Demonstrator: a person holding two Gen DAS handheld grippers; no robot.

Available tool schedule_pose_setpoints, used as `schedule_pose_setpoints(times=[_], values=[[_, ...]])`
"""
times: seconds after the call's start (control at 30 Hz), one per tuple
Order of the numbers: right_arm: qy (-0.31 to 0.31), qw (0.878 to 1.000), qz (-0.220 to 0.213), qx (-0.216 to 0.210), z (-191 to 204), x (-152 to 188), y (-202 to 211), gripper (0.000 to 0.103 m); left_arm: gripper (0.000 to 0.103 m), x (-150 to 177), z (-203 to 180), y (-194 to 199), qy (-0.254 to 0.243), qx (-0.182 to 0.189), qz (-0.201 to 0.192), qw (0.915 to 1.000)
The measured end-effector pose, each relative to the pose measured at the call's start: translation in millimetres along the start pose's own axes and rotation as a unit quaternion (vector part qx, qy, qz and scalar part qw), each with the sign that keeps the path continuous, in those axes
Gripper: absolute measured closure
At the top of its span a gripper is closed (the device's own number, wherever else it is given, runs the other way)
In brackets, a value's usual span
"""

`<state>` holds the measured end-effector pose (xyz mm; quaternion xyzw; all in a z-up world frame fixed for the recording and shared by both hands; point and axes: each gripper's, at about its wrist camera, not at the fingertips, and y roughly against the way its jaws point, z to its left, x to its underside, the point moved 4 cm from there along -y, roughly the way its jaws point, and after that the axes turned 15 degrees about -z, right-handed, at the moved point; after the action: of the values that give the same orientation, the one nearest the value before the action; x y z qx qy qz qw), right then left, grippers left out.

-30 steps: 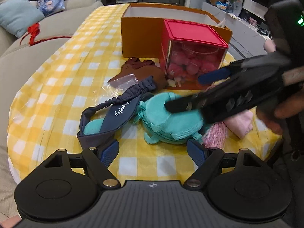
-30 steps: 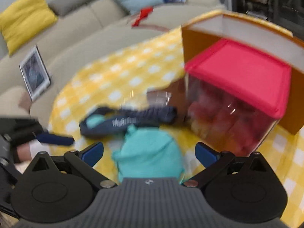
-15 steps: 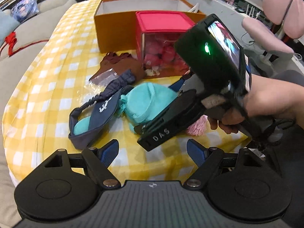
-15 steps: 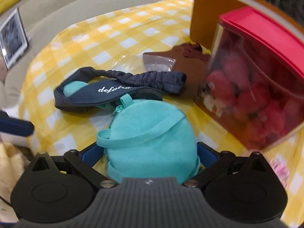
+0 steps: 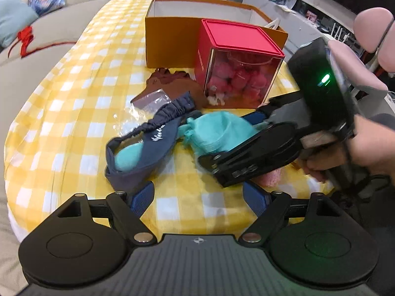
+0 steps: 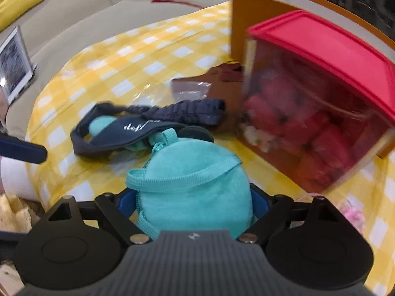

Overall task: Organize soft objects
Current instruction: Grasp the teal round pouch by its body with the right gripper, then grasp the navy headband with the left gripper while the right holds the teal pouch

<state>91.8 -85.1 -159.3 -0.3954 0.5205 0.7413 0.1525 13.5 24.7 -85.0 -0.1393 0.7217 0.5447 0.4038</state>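
Note:
A teal zip pouch (image 6: 195, 185) lies on the yellow checked tablecloth (image 5: 74, 98). My right gripper (image 6: 193, 202) is around it. Its jaws are closing, and both blue pads touch the pouch's sides. In the left wrist view the pouch (image 5: 219, 130) shows partly behind that gripper's black body. A navy sleep mask (image 5: 148, 143) with a teal lining lies just left of the pouch. My left gripper (image 5: 197, 197) hangs open over the table's near edge, with nothing between its fingers.
A clear box with a red lid (image 5: 237, 69) holds pink soft things and stands behind the pouch. An open orange box (image 5: 172, 39) is behind it. A brown item (image 5: 172, 83) and a pink fluffy thing (image 5: 269, 177) also lie there. A sofa (image 5: 37, 49) runs along the left.
The right gripper came down over the teal pouch and its pads moved in against the pouch's sides. The left gripper stayed about where it was.

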Motion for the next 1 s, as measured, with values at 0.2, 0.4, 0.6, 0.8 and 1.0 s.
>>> schedule_pose_setpoints(times=[0.2,0.4,0.6,0.8,1.0], values=[[-0.016,1.0,0.011,0.017,-7,2,-1,0.016,0.008,8,15,-20,-0.022,-0.022,-0.011,0.9995],[0.009,1.0,0.016,0.019,-3,4,-4,0.015,0.008,-1,37,-31,0.01,0.011,-0.075,0.9971],[0.018,1.0,0.018,0.018,-3,4,-6,0.014,0.008,-5,53,-54,0.049,0.043,-0.068,0.9955],[0.027,0.999,0.018,0.017,-2,4,-8,0.012,0.031,-7,57,-60,0.072,0.05,-0.072,0.9936],[0.033,0.999,0.019,0.018,0,4,-10,0.012,0.06,-6,58,-57,0.095,0.081,-0.081,0.9888]])
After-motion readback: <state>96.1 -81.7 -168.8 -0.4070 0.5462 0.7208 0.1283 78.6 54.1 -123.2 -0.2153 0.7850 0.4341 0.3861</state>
